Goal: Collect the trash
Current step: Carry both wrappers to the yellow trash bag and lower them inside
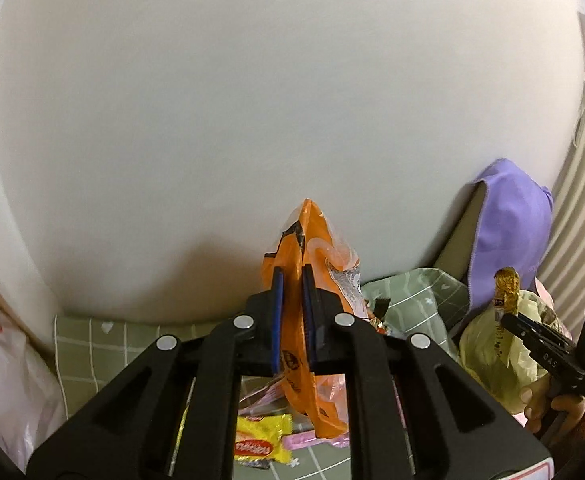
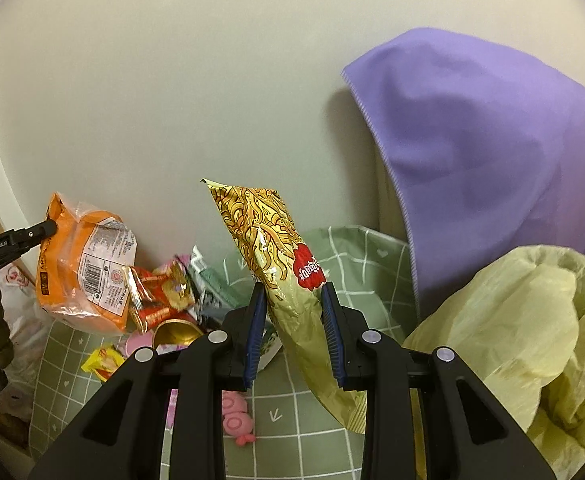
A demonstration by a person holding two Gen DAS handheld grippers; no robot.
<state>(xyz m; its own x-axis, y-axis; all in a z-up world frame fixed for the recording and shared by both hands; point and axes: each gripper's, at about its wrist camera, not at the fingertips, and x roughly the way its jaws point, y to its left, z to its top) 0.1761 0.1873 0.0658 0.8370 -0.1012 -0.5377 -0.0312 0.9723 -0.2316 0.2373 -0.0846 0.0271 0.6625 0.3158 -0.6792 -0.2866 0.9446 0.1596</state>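
Gripping an orange wrapper [image 1: 312,320] tight between the blue pads of the left claw [image 1: 292,312], lifted above the green checked cloth [image 1: 88,344]. Right claw [image 2: 292,320] closed on a yellow noodle packet [image 2: 280,280], upright, also raised over the cloth. Below, near the wall: red-gold wrappers [image 2: 160,296], a small yellow sachet [image 2: 102,362] and a pink candy [image 2: 238,424], lying loose. At the right, a pale yellow bag [image 2: 512,336], beside a purple cloth [image 2: 492,152].
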